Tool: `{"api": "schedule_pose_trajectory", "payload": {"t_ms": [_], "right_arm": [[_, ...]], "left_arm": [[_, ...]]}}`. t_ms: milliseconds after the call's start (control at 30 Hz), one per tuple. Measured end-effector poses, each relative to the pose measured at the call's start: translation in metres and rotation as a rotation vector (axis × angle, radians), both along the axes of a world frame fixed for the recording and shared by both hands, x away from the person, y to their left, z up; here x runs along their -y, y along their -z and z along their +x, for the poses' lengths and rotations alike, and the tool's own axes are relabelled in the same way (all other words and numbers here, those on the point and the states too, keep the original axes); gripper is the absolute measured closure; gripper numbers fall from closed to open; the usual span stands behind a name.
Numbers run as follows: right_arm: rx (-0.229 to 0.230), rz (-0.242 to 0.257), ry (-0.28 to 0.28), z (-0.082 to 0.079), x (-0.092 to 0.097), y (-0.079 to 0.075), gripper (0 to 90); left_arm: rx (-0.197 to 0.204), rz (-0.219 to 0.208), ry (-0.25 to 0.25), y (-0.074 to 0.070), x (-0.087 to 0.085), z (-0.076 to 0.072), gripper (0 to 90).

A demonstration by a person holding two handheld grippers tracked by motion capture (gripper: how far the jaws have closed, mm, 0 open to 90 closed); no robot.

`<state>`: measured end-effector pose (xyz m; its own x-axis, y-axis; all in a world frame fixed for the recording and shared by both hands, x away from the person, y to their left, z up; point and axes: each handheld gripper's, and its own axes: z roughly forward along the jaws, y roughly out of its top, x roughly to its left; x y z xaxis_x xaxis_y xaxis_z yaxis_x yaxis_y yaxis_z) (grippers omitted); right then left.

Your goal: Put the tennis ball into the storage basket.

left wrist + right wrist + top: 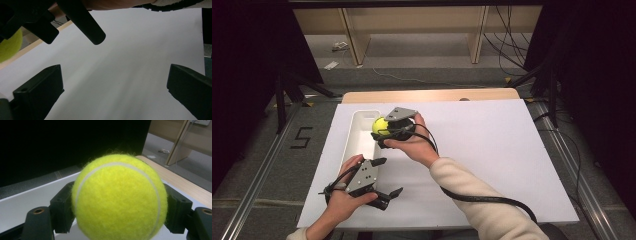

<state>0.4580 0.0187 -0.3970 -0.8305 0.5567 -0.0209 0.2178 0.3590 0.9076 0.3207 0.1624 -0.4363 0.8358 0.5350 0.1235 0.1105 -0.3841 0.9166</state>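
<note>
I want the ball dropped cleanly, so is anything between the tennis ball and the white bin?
Nothing visible. The right gripper holds the tennis ball over the white bin, whose visible floor looks bare.

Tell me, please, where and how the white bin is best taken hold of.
Grip the white bin by a long side wall's rim, from above: the walls are thin and upright, and the top is open. The near left wall is free; the right tongs hold a tennis ball over it.
</note>
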Motion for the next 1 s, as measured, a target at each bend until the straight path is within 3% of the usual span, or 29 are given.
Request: {"api": "schedule_pose_trajectory", "payload": {"t_ms": [1000], "right_arm": [[-0.012,0.002,-0.006,0.003,-0.011,-0.002,26.2]], "left_arm": [[0.0,0.001,0.004,0.0,0.0,0.0,0.1]]}}
